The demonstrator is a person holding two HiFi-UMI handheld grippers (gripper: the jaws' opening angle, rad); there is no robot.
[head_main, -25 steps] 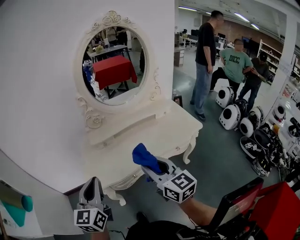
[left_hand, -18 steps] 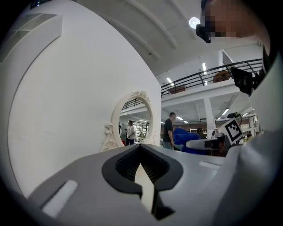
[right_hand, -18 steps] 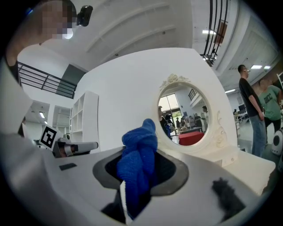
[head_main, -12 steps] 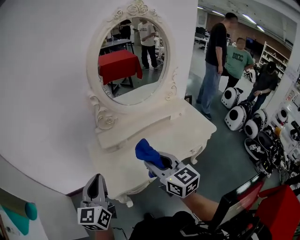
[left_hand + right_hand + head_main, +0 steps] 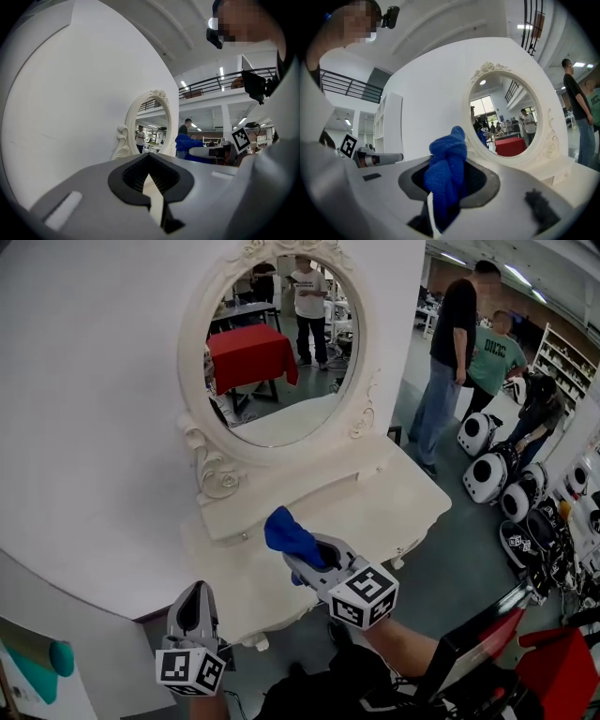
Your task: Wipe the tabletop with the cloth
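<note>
A white dressing table [image 5: 384, 507] with an oval mirror [image 5: 277, 343] stands against the white wall. My right gripper [image 5: 298, 554] is shut on a bunched blue cloth [image 5: 287, 532] and holds it up over the front part of the tabletop. In the right gripper view the blue cloth [image 5: 447, 171] sticks up between the jaws, with the mirror [image 5: 513, 119] beyond it. My left gripper [image 5: 192, 607] hangs lower left, off the table's front edge. In the left gripper view the left gripper [image 5: 150, 174] has its jaws together with nothing in them.
Two people [image 5: 459, 352] stand and one sits at the back right on the grey floor. Round white-and-black devices [image 5: 487, 474] lie along the right side. A red object [image 5: 558, 671] and a dark screen [image 5: 469, 643] sit at lower right, a teal thing [image 5: 42, 662] at lower left.
In the head view the table and mirror have slid right and come nearer. The right gripper still holds the cloth and sits a little further over the tabletop. The left gripper has hardly moved.
</note>
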